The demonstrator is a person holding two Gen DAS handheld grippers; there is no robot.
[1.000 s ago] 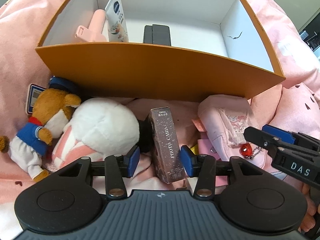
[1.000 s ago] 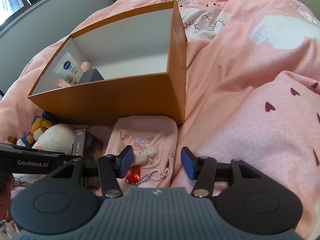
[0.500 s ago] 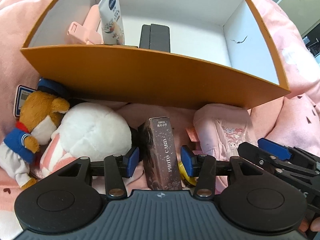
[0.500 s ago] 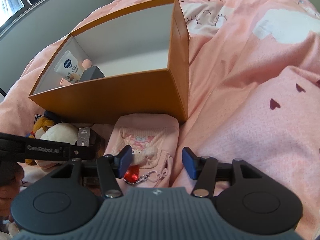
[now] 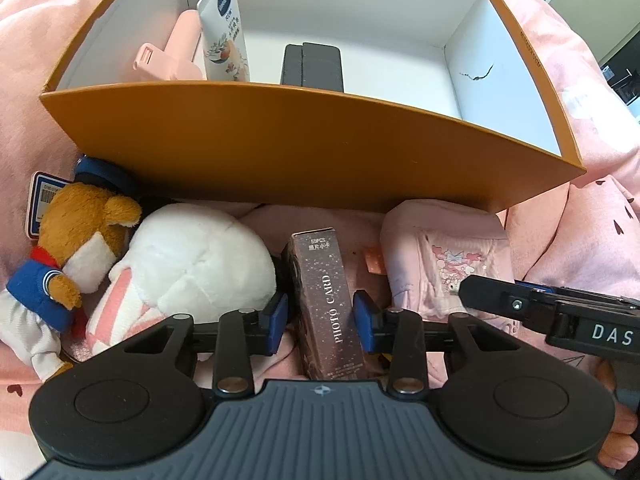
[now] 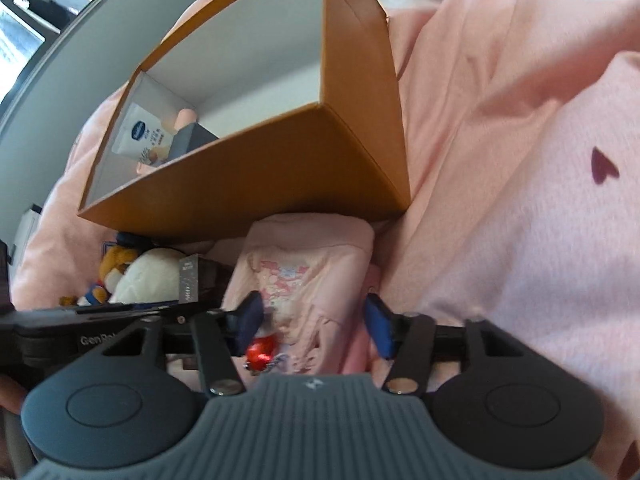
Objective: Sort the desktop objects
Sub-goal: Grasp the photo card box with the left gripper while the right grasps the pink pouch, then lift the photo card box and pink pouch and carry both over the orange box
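An orange box with a white inside stands on the pink bedding and holds a white tube, a pink item and a dark case. My left gripper is open around a dark PHOTO CARD box; its right pad is close to the box, the left one apart. My right gripper is open over a pink pouch with a red charm. The orange box also shows in the right wrist view.
A white plush and a brown bear plush in blue lie left of the card box, against the orange box's front wall. The right gripper's body reaches in beside the pouch. Pink bedding lies all around.
My left gripper has moved forward around the card box and its jaws have narrowed. My right gripper has tilted and moved down closer over the pink pouch.
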